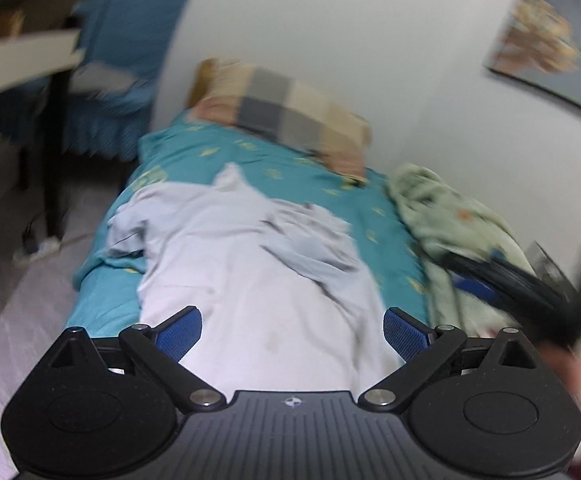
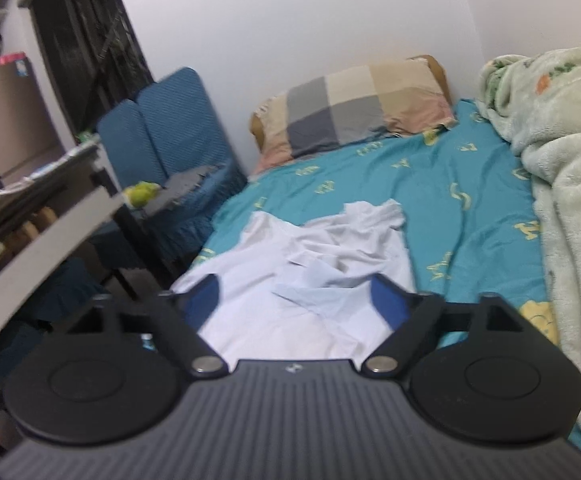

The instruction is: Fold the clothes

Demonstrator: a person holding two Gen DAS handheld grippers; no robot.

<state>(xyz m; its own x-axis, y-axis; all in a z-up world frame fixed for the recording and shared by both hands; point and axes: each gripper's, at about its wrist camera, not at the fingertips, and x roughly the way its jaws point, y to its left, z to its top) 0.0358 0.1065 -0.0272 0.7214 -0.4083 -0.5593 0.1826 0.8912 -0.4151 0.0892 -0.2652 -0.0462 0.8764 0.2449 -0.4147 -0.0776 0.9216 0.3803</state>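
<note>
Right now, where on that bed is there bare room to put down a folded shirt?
Bare teal sheet lies between the checked pillow, the pale shirt and the green blanket. The blanket side is crowded.

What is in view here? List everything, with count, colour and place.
shirt: one, pale white-blue, crumpled on the bed's middle
bed sheet: one, teal with yellow print, covering the bed
pillow: one, checked beige and grey, at the head against the wall
blanket: one, pale green fleece, bunched along the bed's wall side
chair: one, blue cover, beside the bed
picture: one, on the wall
left claw: open, above the shirt
right claw: open, above the shirt
</note>
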